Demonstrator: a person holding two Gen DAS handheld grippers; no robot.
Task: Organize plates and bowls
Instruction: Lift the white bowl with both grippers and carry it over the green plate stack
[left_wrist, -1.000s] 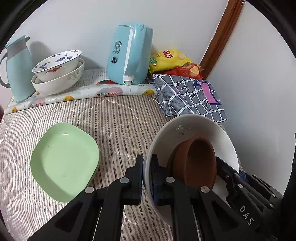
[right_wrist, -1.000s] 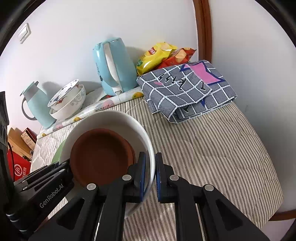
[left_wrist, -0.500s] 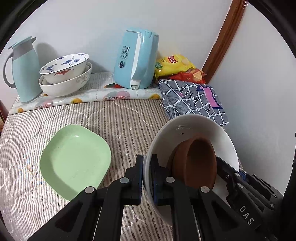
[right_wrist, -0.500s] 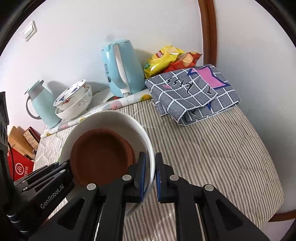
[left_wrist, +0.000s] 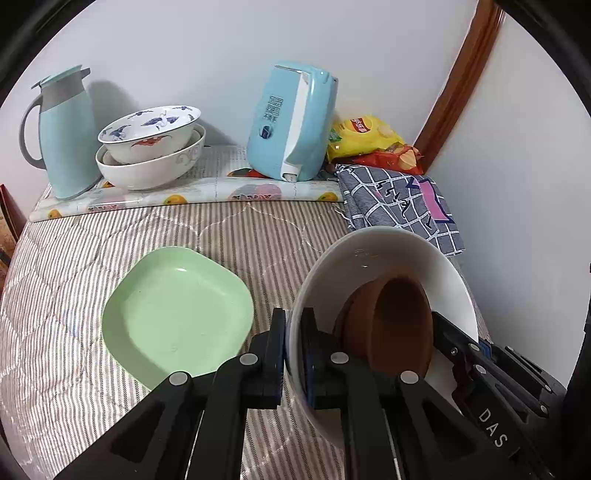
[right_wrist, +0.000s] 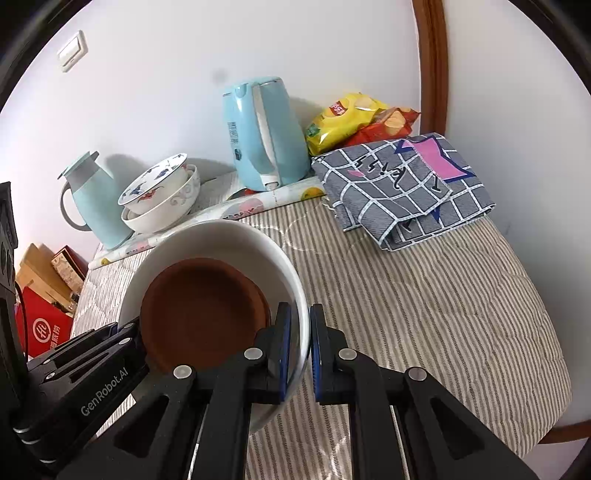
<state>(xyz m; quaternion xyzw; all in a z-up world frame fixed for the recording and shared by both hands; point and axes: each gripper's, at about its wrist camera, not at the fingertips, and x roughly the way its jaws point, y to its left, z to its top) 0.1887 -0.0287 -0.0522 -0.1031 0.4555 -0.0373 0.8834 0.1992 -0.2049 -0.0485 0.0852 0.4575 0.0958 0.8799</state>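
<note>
**Two grippers, one big white bowl**

I held the white bowl (left_wrist: 388, 254) with both of my grippers. My left gripper (left_wrist: 293, 354) was pinched tight on the rim on one side, with one finger inside the bowl and one outside. My right gripper (right_wrist: 300, 347) was pinched tight on the rim on the other side in the same way. The bowl was up in the air, just above the striped quilt (right_wrist: 424, 295), and it was tipped a little.

A brown bowl (right_wrist: 203, 310) sat inside the white one. It leaned against the white wall. I think it was loose in there, but I could not see under it.

A green plate (left_wrist: 177, 314) lay flat on the quilt, just beside the white bowl, on my left side.

Far back by the wall stood two more bowls. A bowl with blue birds (left_wrist: 149, 131) sat inside a plain white bowl (left_wrist: 147, 168). A light blue jug (left_wrist: 64, 133) stood next to them. A light blue kettle (left_wrist: 291, 122) stood a bit further along. Chip bags (right_wrist: 354, 118) lay in the corner, and a gray checked cloth (right_wrist: 402, 184) was folded on the quilt near them.
</note>
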